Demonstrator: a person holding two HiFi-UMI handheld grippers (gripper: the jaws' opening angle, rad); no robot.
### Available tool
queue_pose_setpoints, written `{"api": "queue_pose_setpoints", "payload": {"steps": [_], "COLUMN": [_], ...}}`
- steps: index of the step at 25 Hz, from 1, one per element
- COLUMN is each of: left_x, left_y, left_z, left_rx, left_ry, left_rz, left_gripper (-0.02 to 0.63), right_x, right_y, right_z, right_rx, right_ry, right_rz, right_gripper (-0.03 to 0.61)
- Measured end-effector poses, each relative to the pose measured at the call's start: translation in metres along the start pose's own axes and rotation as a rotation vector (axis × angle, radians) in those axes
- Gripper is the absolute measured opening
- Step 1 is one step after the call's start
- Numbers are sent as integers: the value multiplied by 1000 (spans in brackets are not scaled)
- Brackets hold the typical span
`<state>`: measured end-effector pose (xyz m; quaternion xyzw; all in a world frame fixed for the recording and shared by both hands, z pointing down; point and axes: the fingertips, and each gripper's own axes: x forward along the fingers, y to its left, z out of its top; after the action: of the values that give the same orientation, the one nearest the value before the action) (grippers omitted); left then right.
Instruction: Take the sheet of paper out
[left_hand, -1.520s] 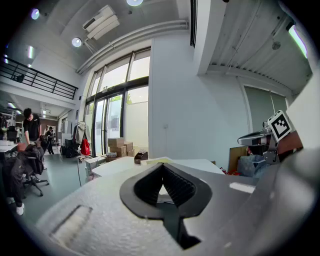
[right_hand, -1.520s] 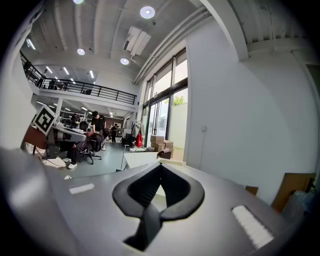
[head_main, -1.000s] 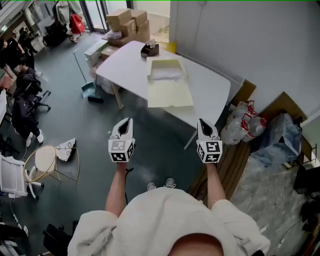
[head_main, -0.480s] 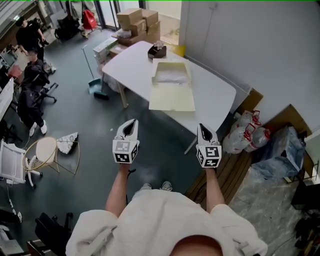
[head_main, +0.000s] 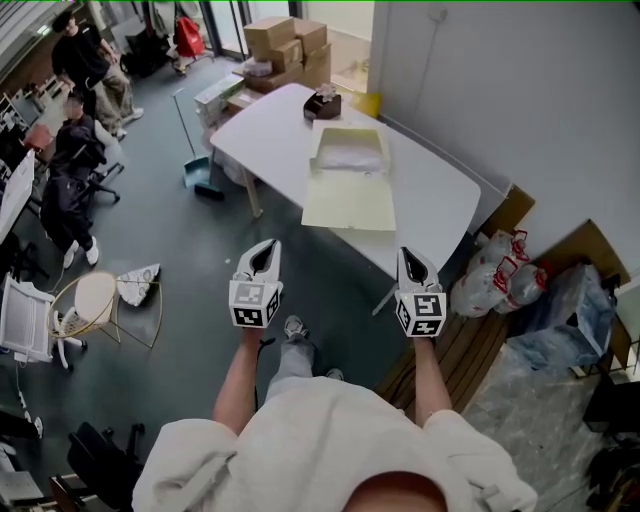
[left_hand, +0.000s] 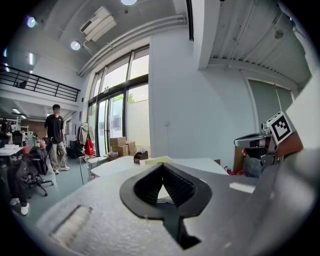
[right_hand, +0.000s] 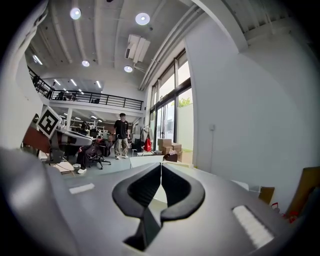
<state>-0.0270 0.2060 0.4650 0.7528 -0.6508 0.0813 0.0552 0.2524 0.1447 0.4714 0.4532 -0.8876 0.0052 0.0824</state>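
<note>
Jaws on my left gripper (head_main: 267, 245) and right gripper (head_main: 407, 254) are both clenched, empty, at lower centre; open cream box (head_main: 347, 190) lies on white table (head_main: 440, 190) above.

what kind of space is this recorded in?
Probably an open-plan office or lab: a white table, stacked cardboard boxes by tall glass doors, a person seated on an office chair, and a railed mezzanine.

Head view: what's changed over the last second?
The person has stepped toward the white table, one leg now forward between the arms. Nothing grasped or released. The left gripper and right gripper stay held out, jaws shut and empty; the open box is untouched.
</note>
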Motion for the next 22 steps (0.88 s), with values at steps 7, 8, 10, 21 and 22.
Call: {"api": "queue_pose_setpoints", "payload": {"steps": [7,8,10,21,22], "left_x": [41,49,69,184,194], "left_y": [22,26,37,134,142], "left_z": [-1,-2,-1,22,25], "left_rx": [-9,-12,-14,-19,-20], "left_ry": [-5,-5,-8,-19,-21], "left_rz": [-22,-26,-37,-110,-118], "left_gripper": [2,2,2,2,2], "right_x": [41,49,69,194,203], "right_y": [-10,-12,-16,-26,-28], "right_z": [1,1,2,26,27], "right_rx": [-16,-18,-21,-20,-20], "right_ry": [10,13,20,50,53], "right_rz": [-17,-21,-26,-106,-115], "right_gripper": [0,0,0,0,0]}}
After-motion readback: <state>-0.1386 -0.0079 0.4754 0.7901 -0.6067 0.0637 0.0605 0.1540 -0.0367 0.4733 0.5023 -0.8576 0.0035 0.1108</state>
